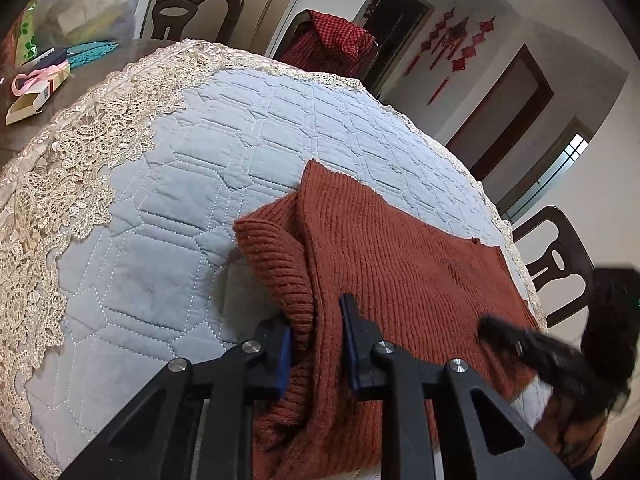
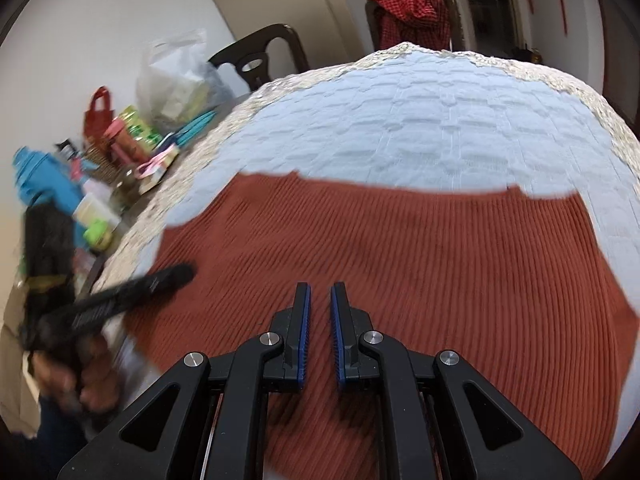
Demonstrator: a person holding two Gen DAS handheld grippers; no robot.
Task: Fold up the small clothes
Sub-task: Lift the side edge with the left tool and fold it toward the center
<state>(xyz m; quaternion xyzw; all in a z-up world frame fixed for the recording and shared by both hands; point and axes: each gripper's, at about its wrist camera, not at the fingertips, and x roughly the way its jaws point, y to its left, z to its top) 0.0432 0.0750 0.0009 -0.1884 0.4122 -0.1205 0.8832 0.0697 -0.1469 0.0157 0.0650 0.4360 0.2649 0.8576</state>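
A rust-red ribbed knit sweater (image 1: 400, 248) lies on the blue quilted table cover (image 1: 192, 184), one part folded over along its left side. In the left wrist view my left gripper (image 1: 314, 312) is shut on a raised bunch of that folded edge, blue pads pressing the knit from both sides. The right gripper (image 1: 516, 344) shows there as a blurred black shape over the sweater's right part. In the right wrist view my right gripper (image 2: 320, 288) hovers over the sweater (image 2: 400, 260), its jaws nearly together with nothing between them. The left gripper (image 2: 140, 284) is blurred at the left, held by a hand (image 2: 80, 376).
A lace border (image 1: 80, 152) rims the cover. Beyond it on the dark table lie a small open box (image 1: 32, 104), teal scissors (image 1: 92, 50), bags and bottles (image 2: 44, 184). Dark chairs (image 1: 188, 8) stand around the table; one carries a red checked garment (image 1: 336, 36).
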